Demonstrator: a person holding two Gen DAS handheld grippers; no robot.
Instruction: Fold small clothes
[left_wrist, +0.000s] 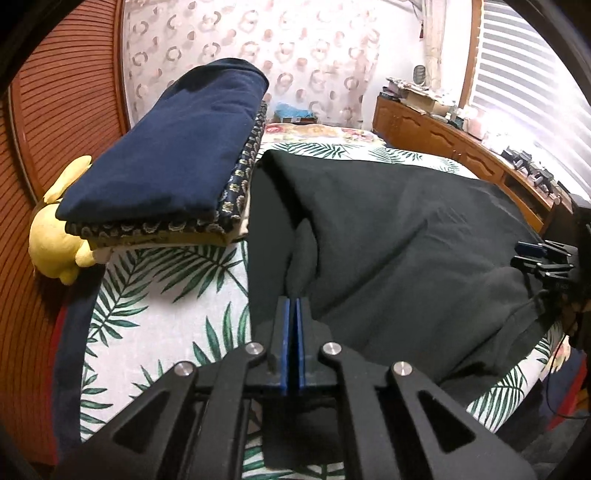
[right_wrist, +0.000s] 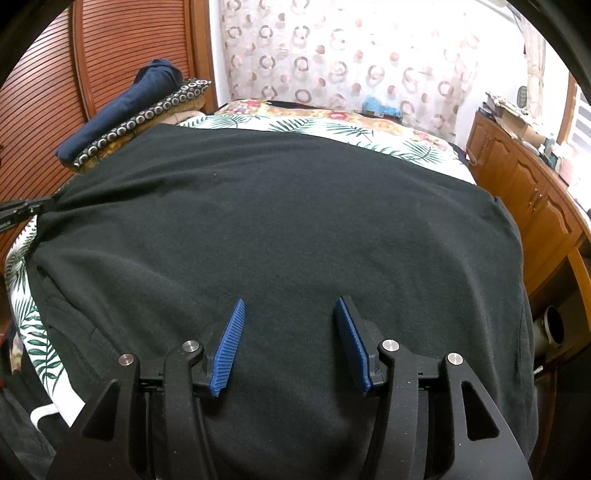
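A dark, nearly black garment (left_wrist: 406, 240) lies spread over the palm-leaf bedsheet (left_wrist: 166, 295). My left gripper (left_wrist: 295, 301) is shut on a pinched fold at the garment's left edge, and the cloth rises from between the blue pads. In the right wrist view the same garment (right_wrist: 295, 221) fills the middle, and the left gripper (right_wrist: 22, 210) pulls its left corner taut. My right gripper (right_wrist: 290, 306) hovers open over the near part of the garment, its blue pads well apart. It also shows at the far right edge (left_wrist: 543, 258) of the left wrist view.
A stack of folded clothes with a navy piece on top (left_wrist: 166, 155) sits at the bed's far left, by a yellow plush toy (left_wrist: 55, 236). A wooden dresser (right_wrist: 524, 192) with clutter runs along the right. A slatted wooden panel (left_wrist: 55, 110) stands on the left.
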